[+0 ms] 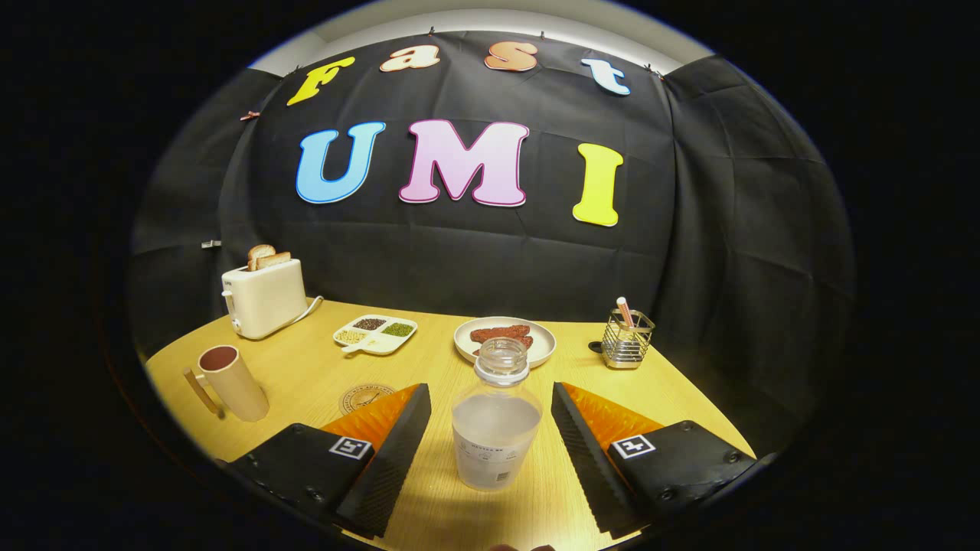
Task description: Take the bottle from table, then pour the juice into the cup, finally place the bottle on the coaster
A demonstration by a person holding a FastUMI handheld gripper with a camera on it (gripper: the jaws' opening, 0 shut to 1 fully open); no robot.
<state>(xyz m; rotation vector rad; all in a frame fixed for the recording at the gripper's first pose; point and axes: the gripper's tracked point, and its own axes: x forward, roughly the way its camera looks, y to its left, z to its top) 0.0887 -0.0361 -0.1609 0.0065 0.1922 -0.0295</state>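
A light wooden table (306,375) with a curved far edge sits in a booth walled with creased black cloth (727,229); a strip of pale wall shows above the cloth. The gripper (490,451) has its two fingers spread wide, touching nothing. Between them a clear, uncapped bottle (496,417) stands upright on the table, about half full of cloudy liquid, with a gap on each side. To the left, beyond the left finger, a round coaster (366,398) lies flat, partly hidden by that finger. Further left stands a tan cup (230,381) with a handle. Along the back are a cream toaster (264,297) holding bread, a divided dish (375,334), a plate (536,352) of reddish food, and a wire holder (626,340).
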